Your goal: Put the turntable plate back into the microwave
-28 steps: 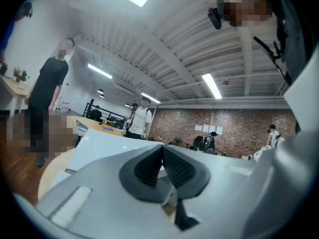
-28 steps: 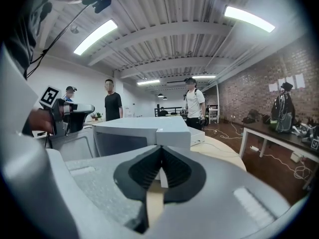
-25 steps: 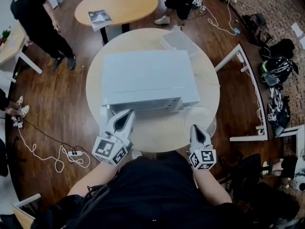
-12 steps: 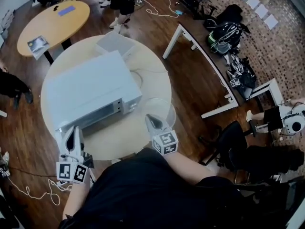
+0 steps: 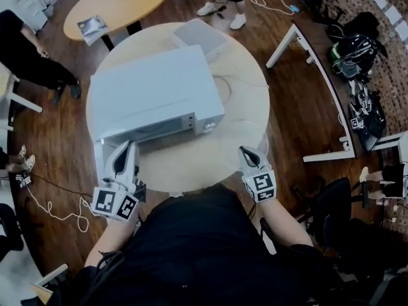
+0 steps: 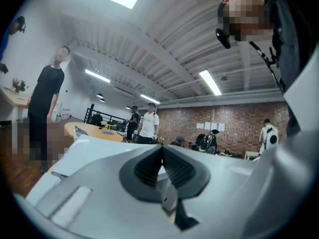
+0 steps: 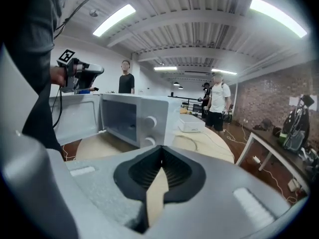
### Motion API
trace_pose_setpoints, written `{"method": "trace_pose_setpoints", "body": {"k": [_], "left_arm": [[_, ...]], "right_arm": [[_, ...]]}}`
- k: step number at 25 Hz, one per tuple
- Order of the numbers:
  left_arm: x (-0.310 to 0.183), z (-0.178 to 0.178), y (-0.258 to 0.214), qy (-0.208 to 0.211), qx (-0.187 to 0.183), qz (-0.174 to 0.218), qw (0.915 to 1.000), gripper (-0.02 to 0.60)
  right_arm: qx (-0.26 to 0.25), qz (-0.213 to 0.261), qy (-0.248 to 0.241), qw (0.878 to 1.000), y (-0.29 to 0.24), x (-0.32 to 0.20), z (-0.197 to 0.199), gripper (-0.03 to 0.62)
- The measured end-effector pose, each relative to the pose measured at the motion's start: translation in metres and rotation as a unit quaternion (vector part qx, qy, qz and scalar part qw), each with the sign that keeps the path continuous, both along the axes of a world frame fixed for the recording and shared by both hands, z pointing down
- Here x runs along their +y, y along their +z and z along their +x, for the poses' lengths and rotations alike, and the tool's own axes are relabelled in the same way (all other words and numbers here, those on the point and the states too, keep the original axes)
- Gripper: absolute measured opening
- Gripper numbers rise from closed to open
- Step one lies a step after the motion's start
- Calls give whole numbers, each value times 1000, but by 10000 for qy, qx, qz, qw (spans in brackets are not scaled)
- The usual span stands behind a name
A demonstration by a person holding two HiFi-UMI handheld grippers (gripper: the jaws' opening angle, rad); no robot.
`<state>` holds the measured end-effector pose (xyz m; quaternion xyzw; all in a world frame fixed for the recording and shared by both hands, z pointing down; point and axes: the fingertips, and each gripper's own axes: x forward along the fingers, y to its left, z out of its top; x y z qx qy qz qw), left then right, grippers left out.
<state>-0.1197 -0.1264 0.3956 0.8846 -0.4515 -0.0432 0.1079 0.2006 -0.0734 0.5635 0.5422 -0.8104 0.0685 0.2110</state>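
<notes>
The white microwave [image 5: 153,97] stands on the round table [image 5: 242,107], its door [image 5: 102,152] swung open at the front left. In the right gripper view the microwave [image 7: 134,118] shows its open cavity and two knobs. My left gripper [image 5: 124,161] is shut beside the door's top edge; in its own view the left gripper [image 6: 162,147] has nothing between its jaws. My right gripper [image 5: 248,153] is shut and empty at the table's front right rim; its own view shows the right gripper [image 7: 160,161] aimed at the microwave. A faint clear glass plate [image 5: 260,142] lies by its tips, hard to make out.
A flat white box [image 5: 201,37] and a cable [image 5: 223,88] lie on the table behind the microwave. Around it stand an oval wooden table [image 5: 118,2], a white desk frame [image 5: 312,62], bags [image 5: 354,43], a chair [image 5: 331,209] and several people.
The head view has swung about. My right gripper has come down towards the table's front right rim. The left gripper stays by the open door. Both stay shut.
</notes>
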Motion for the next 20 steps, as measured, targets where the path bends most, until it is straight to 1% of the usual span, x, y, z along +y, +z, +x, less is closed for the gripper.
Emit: {"method": "trace_pose_setpoints", "body": {"k": [2,5,9,13,14,16,20], "left_arm": [[7,11,-2,58,-95,20,9999,6],[13,22,-4,50,-164,-3,9999,6],[15,31,-4,66,-328,-31,9994,6],[14,32,0,-41,-365,-123,9992,6],[13,30,0,-106,-337,-149,9993,6],[10,26,0,-243,-291,-188,9991,6],[5,22,0,-363,-390,-192,9984,6]], "right_arm": [[-157,-211,78,9996,16,11,12,2],[-504,-403,343,9973,30,25,30,2],[-876,-301,490,9945,34,29,44,3],[-1041,-296,628,9921,39,31,57,6],[-1100,-329,672,9911,43,31,59,28],[-1195,-416,753,9891,50,31,65,48],[-1261,-602,881,9863,67,34,78,94]]}}
